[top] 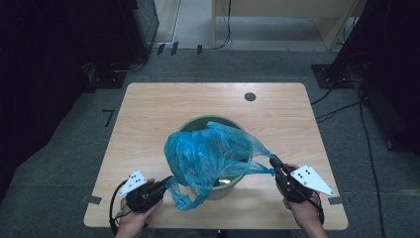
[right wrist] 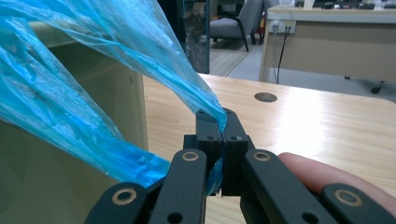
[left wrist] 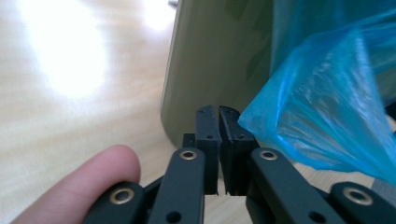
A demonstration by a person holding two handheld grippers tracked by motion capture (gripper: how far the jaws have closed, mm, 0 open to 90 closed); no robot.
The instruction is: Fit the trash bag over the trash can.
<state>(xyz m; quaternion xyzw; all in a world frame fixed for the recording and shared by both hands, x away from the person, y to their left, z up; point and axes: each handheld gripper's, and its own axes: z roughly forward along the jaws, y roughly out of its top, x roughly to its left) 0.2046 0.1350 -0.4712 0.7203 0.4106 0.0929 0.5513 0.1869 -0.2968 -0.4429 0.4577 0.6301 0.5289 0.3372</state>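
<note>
At the lower left of the high view the left gripper (top: 168, 179) lies in the person's left hand (top: 132, 218), its tip pointing toward the blue plastic bag (top: 208, 156) just to its right. In the left gripper view its jaws stand pressed nearly together with only a thin slit between them and nothing caught there; the bag's edge (left wrist: 322, 107) hangs just beside the right jaw, in front of the green bin's wall (left wrist: 210, 60). At the centre of the high view the bag billows over the green bin (top: 195, 123), which stands on the wooden table (top: 148, 114). At the lower right the right gripper (top: 273, 161) pulls a corner of the bag taut; in the right gripper view (right wrist: 223, 122) its jaws are clamped on the film
</note>
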